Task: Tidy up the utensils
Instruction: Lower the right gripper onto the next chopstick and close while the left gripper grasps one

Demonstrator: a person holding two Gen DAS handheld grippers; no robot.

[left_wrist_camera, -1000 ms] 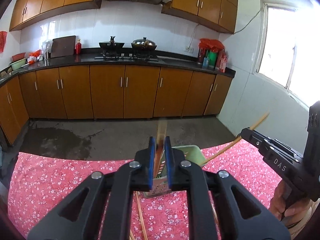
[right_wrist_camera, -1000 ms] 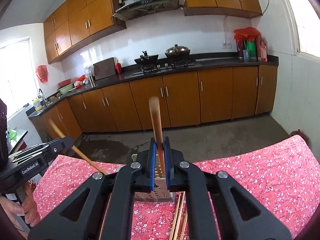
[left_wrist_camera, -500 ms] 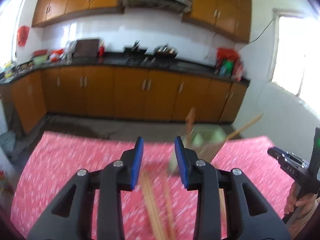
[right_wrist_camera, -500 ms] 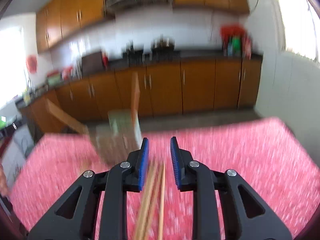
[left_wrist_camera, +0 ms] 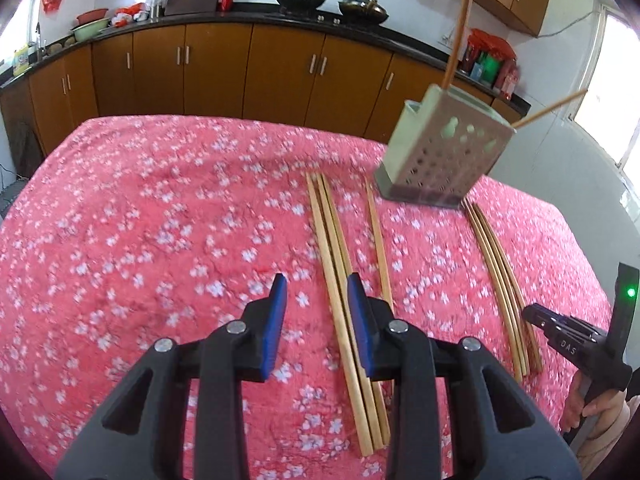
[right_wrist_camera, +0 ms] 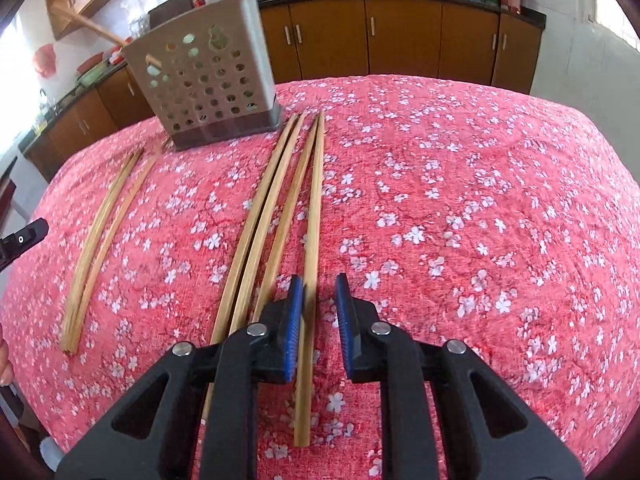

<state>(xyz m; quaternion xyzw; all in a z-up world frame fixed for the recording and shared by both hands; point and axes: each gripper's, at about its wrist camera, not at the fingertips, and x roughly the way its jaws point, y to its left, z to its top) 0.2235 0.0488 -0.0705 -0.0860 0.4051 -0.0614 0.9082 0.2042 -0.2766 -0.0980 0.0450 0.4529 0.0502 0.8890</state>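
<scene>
A grey perforated utensil holder (left_wrist_camera: pixel 444 152) (right_wrist_camera: pixel 208 80) stands on the red flowered tablecloth (left_wrist_camera: pixel 160 240) with two chopsticks leaning out of it. Several wooden chopsticks (left_wrist_camera: pixel 340 280) lie flat in front of it, and another group (left_wrist_camera: pixel 500 280) lies further right. My left gripper (left_wrist_camera: pixel 318 312) is open low over the first group, which runs beside its right pad. My right gripper (right_wrist_camera: pixel 320 312) hovers over four chopsticks (right_wrist_camera: pixel 280 200). Its jaws are closing with the rightmost stick in the gap beside the left pad, not pinched. The right gripper (left_wrist_camera: pixel 560 332) also shows in the left wrist view.
Two more chopsticks (right_wrist_camera: pixel 104 236) lie at the left in the right wrist view, near the left gripper's tip (right_wrist_camera: pixel 24 236). A hand (left_wrist_camera: pixel 592 400) holds the right tool. Brown cabinets (left_wrist_camera: pixel 240 64) and a dark counter with pans lie beyond the table's far edge.
Each gripper was shut on an upright chopstick above the holder. Both have let go, those sticks now stand in the holder, and both grippers have dropped toward the chopsticks on the cloth.
</scene>
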